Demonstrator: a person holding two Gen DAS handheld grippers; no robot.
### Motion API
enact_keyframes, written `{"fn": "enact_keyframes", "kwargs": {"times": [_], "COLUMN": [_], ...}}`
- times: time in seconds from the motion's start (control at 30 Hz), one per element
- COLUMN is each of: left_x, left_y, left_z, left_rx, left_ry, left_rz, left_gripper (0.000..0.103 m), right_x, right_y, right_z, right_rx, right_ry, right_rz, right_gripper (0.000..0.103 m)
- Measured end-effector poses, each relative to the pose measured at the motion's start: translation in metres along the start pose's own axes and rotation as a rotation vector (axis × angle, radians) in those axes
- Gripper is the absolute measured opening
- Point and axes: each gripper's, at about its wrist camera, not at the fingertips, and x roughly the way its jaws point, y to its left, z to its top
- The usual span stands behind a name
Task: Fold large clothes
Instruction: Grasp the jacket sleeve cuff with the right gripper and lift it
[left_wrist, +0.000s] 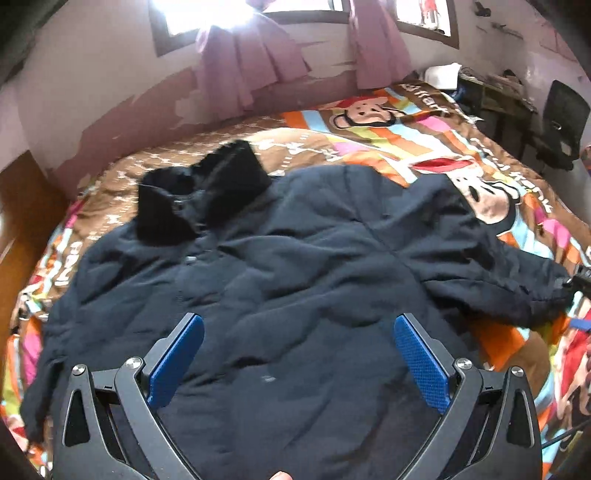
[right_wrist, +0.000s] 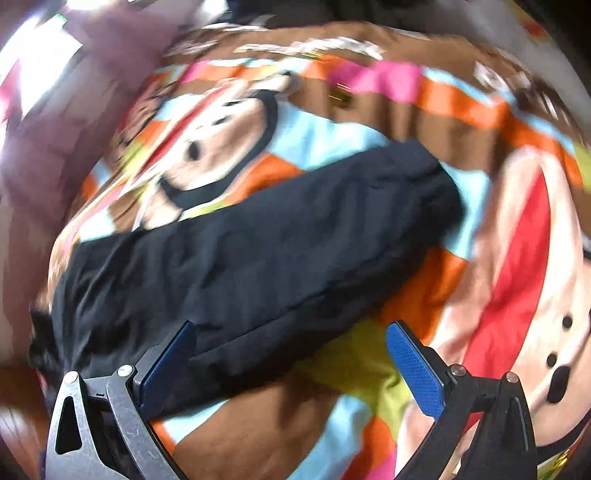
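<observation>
From the left wrist, the whole dark coat (left_wrist: 295, 258) lies spread on the bed (left_wrist: 369, 122), fur collar (left_wrist: 199, 192) toward the window; the left tool (left_wrist: 295, 350) hovers spread above it. The bedspread lettering is too warped to read. The right wrist view, blurred, shows only a sleeve (right_wrist: 258, 251), with the right tool (right_wrist: 291, 354) spread, empty.

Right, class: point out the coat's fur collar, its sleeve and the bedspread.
Fur collar (left_wrist: 207, 192): left wrist view, on the black fur's middle.
Sleeve (right_wrist: 295, 236): right wrist view, on the sleeve's mid-length.
Bedspread (right_wrist: 517, 258): right wrist view, on a bare red patch.
</observation>
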Motion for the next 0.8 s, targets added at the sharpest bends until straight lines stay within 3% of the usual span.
{"fn": "enact_keyframes", "kwargs": {"times": [0.13, 0.3, 0.5, 0.6, 0.67, 0.73, 0.8], "left_x": [0.025, 0.055, 0.085, 0.094, 0.098, 0.097, 0.09], "left_y": [-0.014, -0.037, -0.053, -0.05, -0.046, -0.043, -0.038], "left_z": [0.003, 0.009, 0.011, 0.01, 0.01, 0.01, 0.011], "left_rx": [-0.06, -0.016, 0.005, -0.011, -0.03, -0.043, -0.058], "left_ry": [0.033, 0.04, 0.099, 0.131, 0.147, 0.153, 0.151], "left_rz": [-0.058, -0.066, -0.063, -0.071, -0.088, -0.099, -0.116], "left_gripper": [0.101, 0.101, 0.101, 0.102, 0.102, 0.102, 0.102], "right_x": [0.021, 0.033, 0.063, 0.066, 0.065, 0.057, 0.044], "right_y": [-0.022, -0.029, -0.039, -0.036, -0.033, -0.026, -0.013], "right_z": [0.008, 0.021, 0.032, 0.034, 0.036, 0.038, 0.039], "right_rx": [0.013, -0.026, -0.013, -0.044, -0.052, -0.078, -0.139], "right_ry": [0.062, 0.055, 0.108, 0.097, 0.091, 0.066, 0.025], "right_rz": [-0.036, -0.008, -0.025, -0.027, -0.011, -0.008, -0.028], "right_gripper": [0.102, 0.079, 0.069, 0.046, 0.019, 0.011, 0.009]}}
